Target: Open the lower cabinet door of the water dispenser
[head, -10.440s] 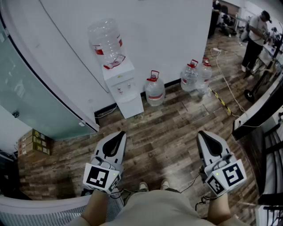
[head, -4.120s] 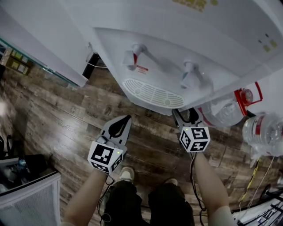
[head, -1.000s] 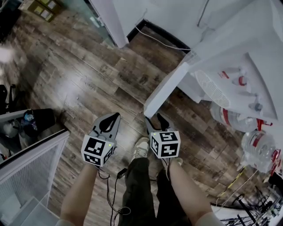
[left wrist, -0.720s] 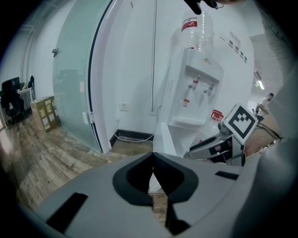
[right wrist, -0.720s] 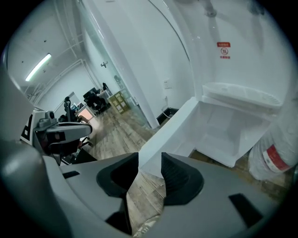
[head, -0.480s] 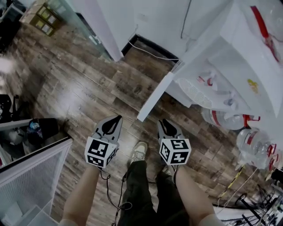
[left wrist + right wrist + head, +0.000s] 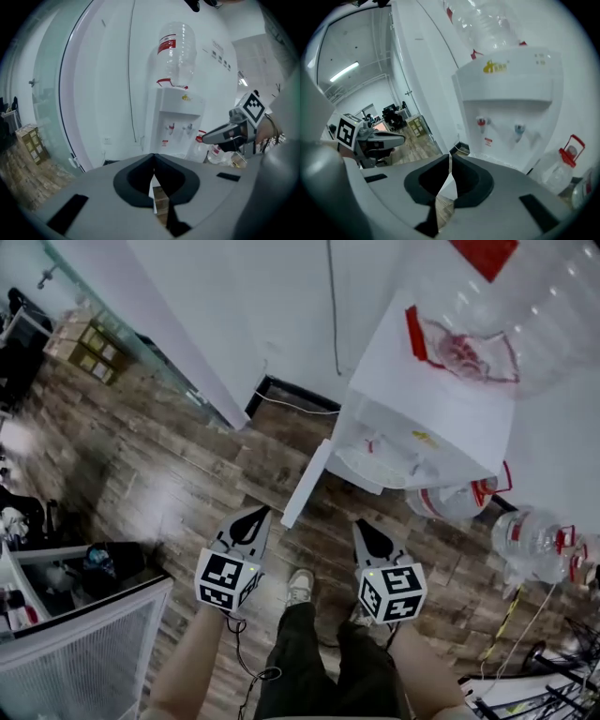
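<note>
Widest in my head view is the wooden floor (image 7: 169, 474), spreading out in front of the water dispenser (image 7: 398, 371), with the white wall (image 7: 253, 296) right behind the dispenser; the dispenser is a white upright cabinet, and an inverted clear bottle (image 7: 511, 315) sits on top of it; its lower cabinet door (image 7: 306, 482) stands open, swung out from the dispenser's front toward me, so I see it almost edge-on as a narrow white panel; two spare water bottles (image 7: 457, 501) with red handles rest on the floor just beside the dispenser, on the side away from the open door; my left gripper (image 7: 253, 517) hangs in front of the dispenser, near the door's free edge but not touching it; my right gripper (image 7: 364, 529) hangs in front of the dispenser too, on the other side of the door and apart from it; in the left gripper view the fingers (image 7: 138, 180) are pressed together at the tips with nothing between them; in the right gripper view the fingers (image 7: 466, 180) have just been closing and now meet at the tips, also on nothing; past them I see the dispenser's red tap (image 7: 482, 123) and blue tap (image 7: 518, 128).
</note>
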{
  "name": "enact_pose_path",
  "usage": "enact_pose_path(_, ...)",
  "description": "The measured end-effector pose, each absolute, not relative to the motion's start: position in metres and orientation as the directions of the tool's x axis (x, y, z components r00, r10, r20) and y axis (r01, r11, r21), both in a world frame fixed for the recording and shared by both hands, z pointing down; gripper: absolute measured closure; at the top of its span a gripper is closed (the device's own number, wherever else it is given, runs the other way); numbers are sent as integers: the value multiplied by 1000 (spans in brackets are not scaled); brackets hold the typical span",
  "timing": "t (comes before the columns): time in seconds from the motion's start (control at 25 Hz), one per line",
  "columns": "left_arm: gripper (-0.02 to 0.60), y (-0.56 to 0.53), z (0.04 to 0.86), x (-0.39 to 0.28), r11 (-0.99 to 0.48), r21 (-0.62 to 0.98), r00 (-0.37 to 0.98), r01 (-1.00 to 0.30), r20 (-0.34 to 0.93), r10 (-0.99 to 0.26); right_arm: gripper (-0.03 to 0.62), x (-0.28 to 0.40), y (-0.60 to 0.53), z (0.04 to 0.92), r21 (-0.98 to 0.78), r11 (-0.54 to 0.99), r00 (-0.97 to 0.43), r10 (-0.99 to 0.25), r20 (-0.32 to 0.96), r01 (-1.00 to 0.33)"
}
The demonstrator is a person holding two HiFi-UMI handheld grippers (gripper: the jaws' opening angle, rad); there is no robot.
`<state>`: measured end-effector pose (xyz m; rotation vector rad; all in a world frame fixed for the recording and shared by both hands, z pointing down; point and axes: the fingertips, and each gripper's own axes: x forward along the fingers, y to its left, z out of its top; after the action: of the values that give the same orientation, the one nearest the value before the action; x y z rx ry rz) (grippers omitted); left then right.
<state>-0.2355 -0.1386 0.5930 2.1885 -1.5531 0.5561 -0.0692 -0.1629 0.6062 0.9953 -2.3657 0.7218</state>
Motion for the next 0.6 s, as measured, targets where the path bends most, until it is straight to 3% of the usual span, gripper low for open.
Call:
enact_pose_path(0.28,575,-166,494,-185,-374,84,367,-923,475,-799,579,-15,-165,475,-259,573,-613,-596,518,-777)
enact_pose_path(0.6,575,-175,379,-120,-517,-30,457,-855,427,-780,588,53,-152,338,-299,514,-595,-695,404,-804)
